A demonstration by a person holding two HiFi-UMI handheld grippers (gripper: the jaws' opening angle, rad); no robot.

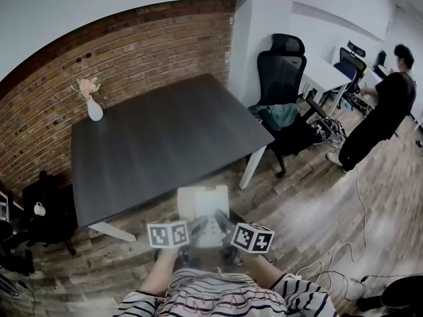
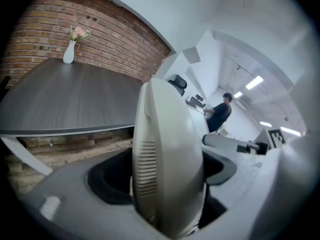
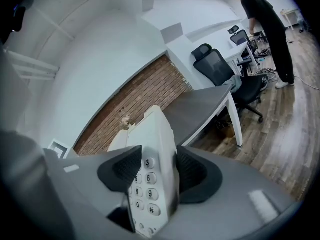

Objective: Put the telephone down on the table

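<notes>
Left hand-held gripper [image 1: 196, 230] and right hand-held gripper [image 1: 223, 222] both clamp a cream telephone [image 1: 203, 203], just short of the dark surface [image 1: 165, 137]. Likely light, rigid, slippery plastic; side edges grip best.

keys [image 3: 150, 178] on the telephone [image 3: 156, 139] read 3, 6, 9, 0 and #.

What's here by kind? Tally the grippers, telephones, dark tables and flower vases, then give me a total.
grippers: 2, left gripper and right gripper
telephone: 1
dark table: 1
flower vase: 1
total: 5
</notes>
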